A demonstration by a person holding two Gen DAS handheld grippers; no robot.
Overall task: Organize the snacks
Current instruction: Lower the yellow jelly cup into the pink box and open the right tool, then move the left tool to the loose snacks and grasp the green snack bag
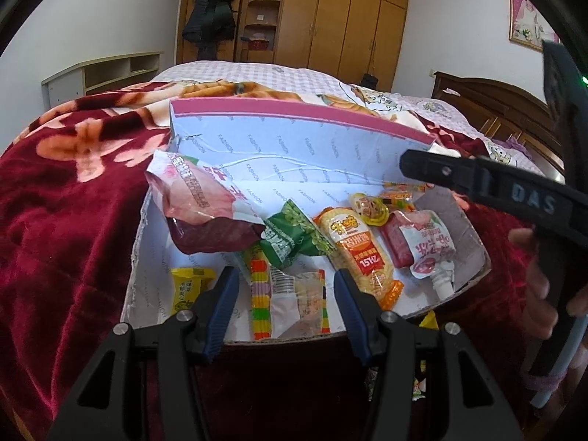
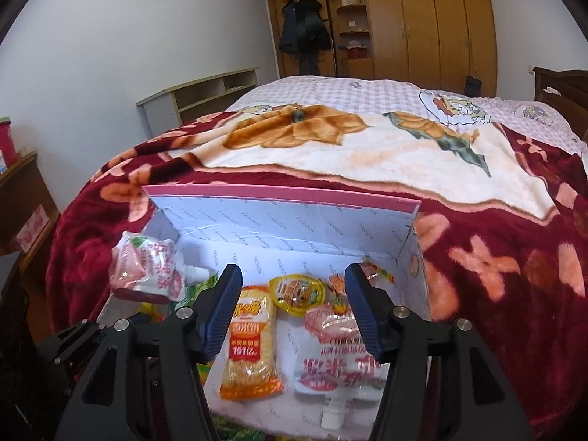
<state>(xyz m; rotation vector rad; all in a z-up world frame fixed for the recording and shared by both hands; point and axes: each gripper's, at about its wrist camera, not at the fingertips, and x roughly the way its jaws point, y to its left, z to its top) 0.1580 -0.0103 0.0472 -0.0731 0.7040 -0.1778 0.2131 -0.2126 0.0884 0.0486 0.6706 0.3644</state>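
Bed carries blanket, open box.

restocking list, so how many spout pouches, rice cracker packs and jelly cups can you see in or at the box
spout pouches: 2
rice cracker pack: 1
jelly cup: 1
total: 4

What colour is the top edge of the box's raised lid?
Pink. The lid shows its edge best in the right wrist view.
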